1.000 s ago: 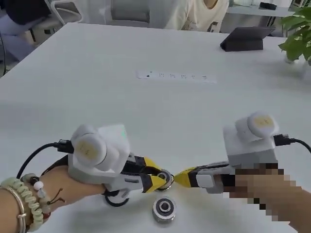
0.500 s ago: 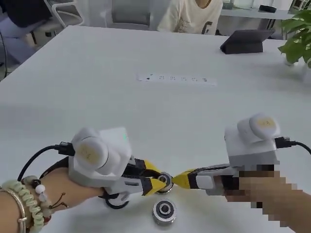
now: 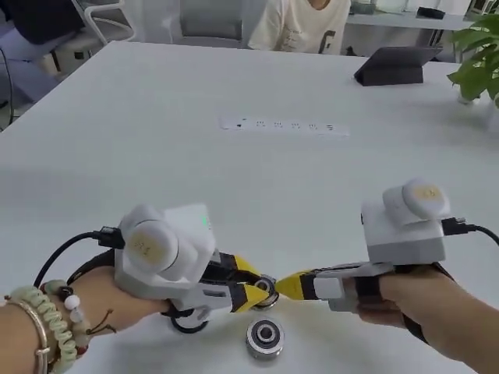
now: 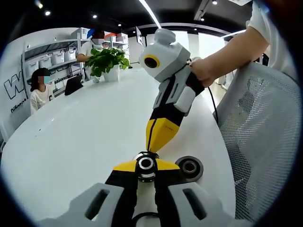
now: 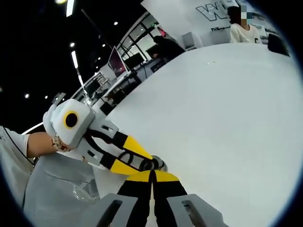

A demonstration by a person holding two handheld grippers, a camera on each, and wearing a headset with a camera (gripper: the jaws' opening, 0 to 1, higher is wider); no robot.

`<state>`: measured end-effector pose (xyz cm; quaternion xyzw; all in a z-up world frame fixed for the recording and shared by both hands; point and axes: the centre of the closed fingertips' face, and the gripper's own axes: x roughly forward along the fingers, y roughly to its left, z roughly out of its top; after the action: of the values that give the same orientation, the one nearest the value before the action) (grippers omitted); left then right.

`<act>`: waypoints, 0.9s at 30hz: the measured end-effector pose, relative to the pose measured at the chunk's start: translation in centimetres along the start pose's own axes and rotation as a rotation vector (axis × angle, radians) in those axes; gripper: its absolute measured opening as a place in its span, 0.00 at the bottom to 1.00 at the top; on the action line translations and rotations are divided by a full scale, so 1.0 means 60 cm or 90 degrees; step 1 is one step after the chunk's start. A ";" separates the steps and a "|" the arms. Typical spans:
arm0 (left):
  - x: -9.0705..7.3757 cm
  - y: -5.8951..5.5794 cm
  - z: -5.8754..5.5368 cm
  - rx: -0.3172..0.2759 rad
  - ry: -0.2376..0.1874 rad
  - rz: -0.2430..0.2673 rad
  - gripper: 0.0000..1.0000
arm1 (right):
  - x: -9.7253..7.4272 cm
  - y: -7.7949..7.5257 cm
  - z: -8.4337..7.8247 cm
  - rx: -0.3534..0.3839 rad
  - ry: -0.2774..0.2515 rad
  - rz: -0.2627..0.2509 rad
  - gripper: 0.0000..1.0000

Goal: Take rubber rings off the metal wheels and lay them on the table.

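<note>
At the near edge of the counter (image 3: 257,179), grips one metal wheel (image 3: 267,286) in the left hand-held gripper (image 3: 261,290), jaws clamped on its two sides. Brings the right hand-held gripper (image 3: 284,286) nose to nose with it, jaws pressed together and tips touching the wheel's rim; cannot tell whether any rubber is pinched between them. Has hardly moved either tool over the last second: same meeting point, same pose, with just the headset's view drifting a little. Suggests a slow or stalled peel, with the rubber ring probably still seated on the held wheel. Leaves a second wheel (image 3: 265,336) lying flat on the counter just in front of the pair, apart from both. Shows a dark loop (image 3: 185,321) under the left tool, possibly a ring already off, but too hidden to say. Further out, takes in a white power strip (image 3: 284,125), a dark tablet (image 3: 394,66) and a potted plant (image 3: 477,54).
</note>
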<state>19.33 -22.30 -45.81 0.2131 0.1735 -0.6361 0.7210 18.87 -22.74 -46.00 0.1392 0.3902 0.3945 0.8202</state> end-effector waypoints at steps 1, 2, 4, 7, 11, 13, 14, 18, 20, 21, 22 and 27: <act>0.000 0.000 0.000 0.000 0.000 0.000 0.07 | 0.000 0.000 0.000 0.000 0.000 0.001 0.00; 0.000 0.000 0.000 0.001 0.000 0.000 0.07 | 0.000 0.001 0.000 0.001 -0.001 0.003 0.00; 0.000 0.000 0.000 0.002 0.000 -0.001 0.07 | 0.000 0.003 0.002 0.002 -0.002 0.006 0.00; 0.000 0.001 0.001 0.003 0.000 -0.001 0.07 | 0.000 0.005 0.004 0.006 -0.006 0.013 0.00; 0.000 0.001 0.001 0.001 -0.001 -0.001 0.07 | 0.002 0.012 0.008 0.004 -0.010 0.024 0.00; 0.000 0.002 0.001 -0.004 -0.001 0.000 0.07 | 0.004 0.020 0.014 0.004 -0.017 0.033 0.00; 0.000 0.002 0.001 -0.005 -0.001 0.000 0.07 | 0.006 0.022 0.015 -0.004 -0.015 0.032 0.00; -0.001 0.002 0.000 -0.011 -0.012 0.001 0.07 | 0.011 0.025 0.010 -0.001 -0.009 0.041 0.00; 0.000 0.002 0.001 -0.013 -0.013 0.001 0.07 | 0.008 0.018 0.011 0.013 -0.012 0.037 0.00; 0.000 0.002 0.001 -0.014 -0.013 0.002 0.07 | 0.007 0.016 0.011 0.013 -0.012 0.032 0.00; 0.000 0.002 0.001 -0.016 -0.012 0.004 0.07 | 0.007 0.015 0.010 0.014 -0.012 0.031 0.00; 0.001 0.003 0.002 -0.026 -0.016 0.005 0.07 | 0.008 0.014 0.008 0.011 -0.007 0.022 0.00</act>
<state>19.49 -22.37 -45.72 0.1908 0.1765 -0.6323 0.7298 18.99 -21.79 -45.50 0.1551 0.3862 0.4046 0.8143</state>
